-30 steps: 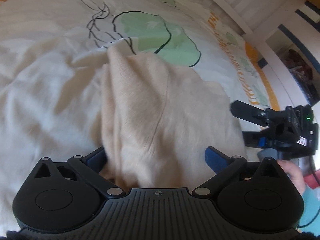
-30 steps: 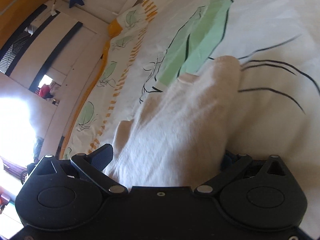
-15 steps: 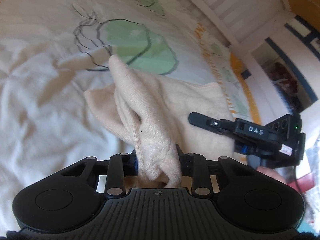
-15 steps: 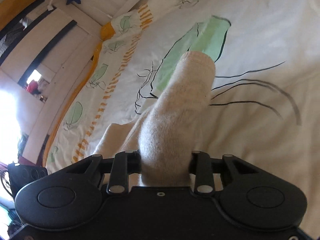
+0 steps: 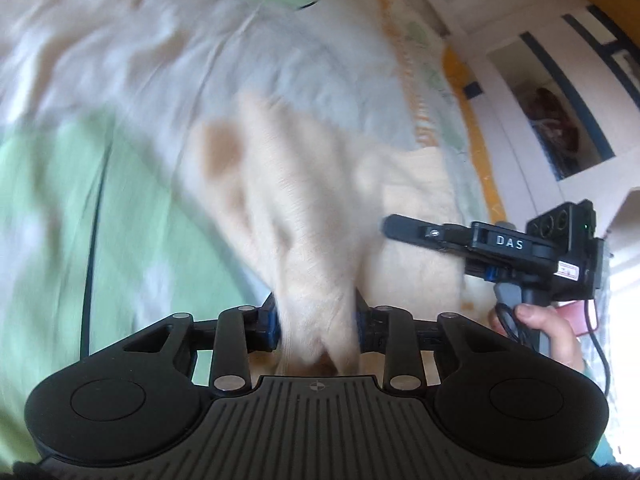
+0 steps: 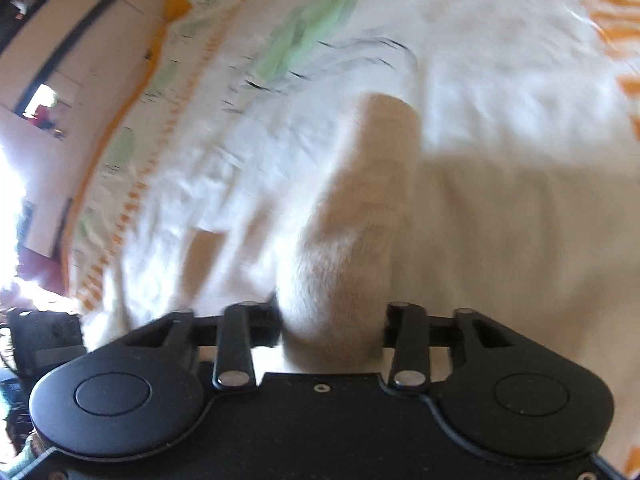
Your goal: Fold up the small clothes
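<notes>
A small cream knit garment (image 5: 304, 200) lies partly bunched on the printed bed sheet (image 5: 52, 208). In the left wrist view my left gripper (image 5: 316, 320) pinches a gathered fold of it between its blue pads, and its jaws are opening slightly. To the right, my right gripper (image 5: 404, 232) shows side-on, held by a hand (image 5: 548, 328). In the right wrist view my right gripper (image 6: 332, 320) has a thick roll of the same garment (image 6: 360, 208) between its fingers, and these jaws are opening too. Both views are blurred by motion.
The sheet (image 6: 500, 80) is white with green leaves, black lines and orange borders. A white bed rail (image 5: 460, 0) runs along the far right. Beyond it stands a white wall unit with dark stripes (image 5: 560, 80). Bright window light glares at the left edge (image 6: 8, 184).
A second ago both grippers stood wide open around the garment. They then shut on folds of it and have carried the cloth across the bed, blurring both views.
</notes>
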A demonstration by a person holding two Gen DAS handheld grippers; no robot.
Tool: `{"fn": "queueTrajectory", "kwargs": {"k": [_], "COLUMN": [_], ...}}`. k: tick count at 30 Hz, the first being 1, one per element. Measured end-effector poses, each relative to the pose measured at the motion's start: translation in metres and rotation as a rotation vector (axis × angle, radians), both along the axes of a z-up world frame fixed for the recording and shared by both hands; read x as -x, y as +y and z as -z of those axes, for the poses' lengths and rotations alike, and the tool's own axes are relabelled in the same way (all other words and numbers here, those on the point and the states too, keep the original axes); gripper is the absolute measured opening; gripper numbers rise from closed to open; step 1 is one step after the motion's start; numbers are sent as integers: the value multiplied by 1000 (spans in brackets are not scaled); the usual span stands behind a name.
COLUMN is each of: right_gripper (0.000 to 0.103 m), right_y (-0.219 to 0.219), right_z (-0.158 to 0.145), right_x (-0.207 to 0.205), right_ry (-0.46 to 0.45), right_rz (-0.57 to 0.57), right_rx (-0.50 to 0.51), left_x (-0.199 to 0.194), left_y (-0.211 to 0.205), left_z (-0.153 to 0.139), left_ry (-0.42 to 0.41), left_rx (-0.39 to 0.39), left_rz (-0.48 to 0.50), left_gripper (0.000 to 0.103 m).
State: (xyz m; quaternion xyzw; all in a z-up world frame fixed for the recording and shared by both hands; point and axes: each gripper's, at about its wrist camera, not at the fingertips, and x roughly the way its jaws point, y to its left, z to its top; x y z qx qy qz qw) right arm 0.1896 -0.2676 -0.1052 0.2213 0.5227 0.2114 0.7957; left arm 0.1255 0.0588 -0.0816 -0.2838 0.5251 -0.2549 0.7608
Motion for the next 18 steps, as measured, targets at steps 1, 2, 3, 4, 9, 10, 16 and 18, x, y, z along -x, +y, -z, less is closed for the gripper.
{"fn": "queueTrajectory", "kwargs": {"k": [1, 2, 3, 4, 9, 10, 16, 18], "right_gripper": [57, 57, 57, 58, 64, 64, 66, 66], "right_y": [-4, -9, -14, -17, -22, -26, -24, -17], "right_z": [4, 6, 8, 9, 7, 5, -27, -37], "right_x": [5, 9, 13, 17, 32, 36, 63, 67], "right_ry": [-6, -10, -11, -17, -51, -59, -229, -297], "right_rz": [25, 51, 80, 103, 174, 187, 254, 251], "right_rx": [10, -1, -23, -36, -35, -28, 60, 106], "left_x": [5, 10, 13, 16, 18, 20, 33, 29], "left_y": [4, 10, 14, 18, 24, 23, -4, -17], "left_z": [5, 9, 10, 11, 3, -4, -73, -88], "left_ry": [1, 2, 3, 4, -15, -36, -330, -417], "left_rx": [5, 19, 36, 43, -3, -40, -226, -269], "left_rz": [-22, -48, -66, -81, -66, -48, 44, 54], "left_gripper": [34, 34, 34, 34, 37, 36, 38, 42]}}
